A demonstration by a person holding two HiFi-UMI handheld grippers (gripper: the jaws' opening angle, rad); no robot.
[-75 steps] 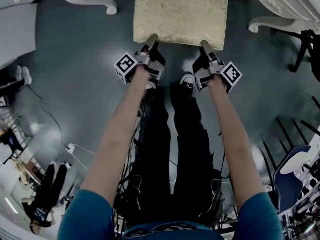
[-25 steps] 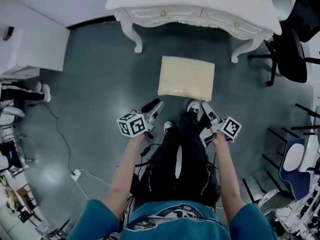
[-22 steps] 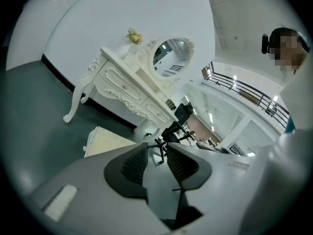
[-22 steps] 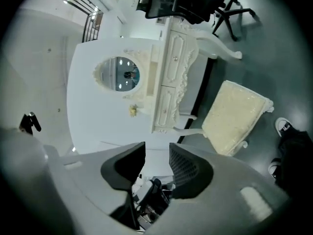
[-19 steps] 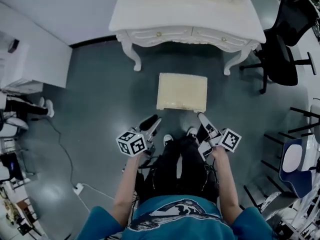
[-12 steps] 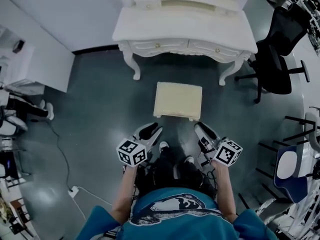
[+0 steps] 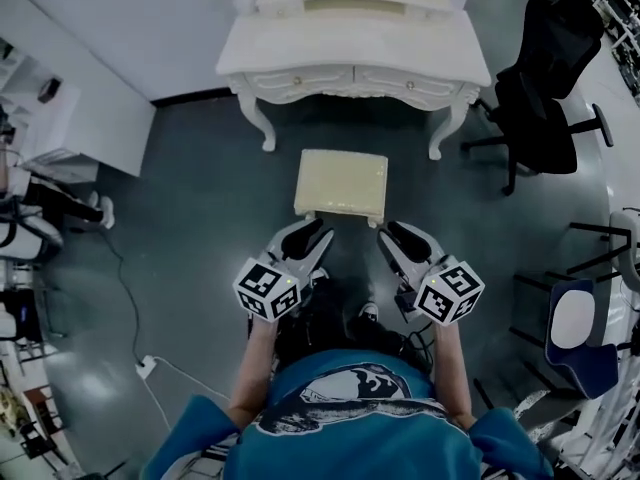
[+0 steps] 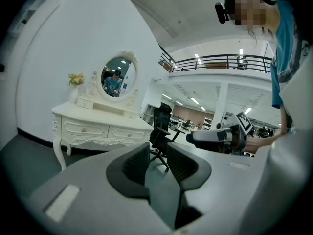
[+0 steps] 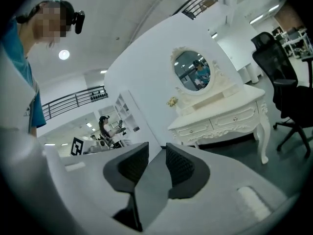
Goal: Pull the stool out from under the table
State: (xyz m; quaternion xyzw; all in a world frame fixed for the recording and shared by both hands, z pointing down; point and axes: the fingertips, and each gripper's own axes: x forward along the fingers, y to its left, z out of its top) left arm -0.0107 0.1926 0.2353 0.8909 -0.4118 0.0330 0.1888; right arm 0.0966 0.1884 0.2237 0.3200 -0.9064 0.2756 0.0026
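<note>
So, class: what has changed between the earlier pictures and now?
The left hand-held gripper and right hand-held gripper let go of the stool at its near edge and lifted away, empty. The right one's jaws have just been closing. The stool, clear of the table, stayed put afterwards.

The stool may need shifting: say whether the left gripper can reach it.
Probably yes: the stool stands on open floor clear of the table, just ahead of the left gripper, nothing between them, jaws empty.

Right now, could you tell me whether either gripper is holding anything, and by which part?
Nothing is held. The left gripper and right gripper are empty, fingers slightly apart; the right's have just been closing on nothing. The stool stands apart.
</note>
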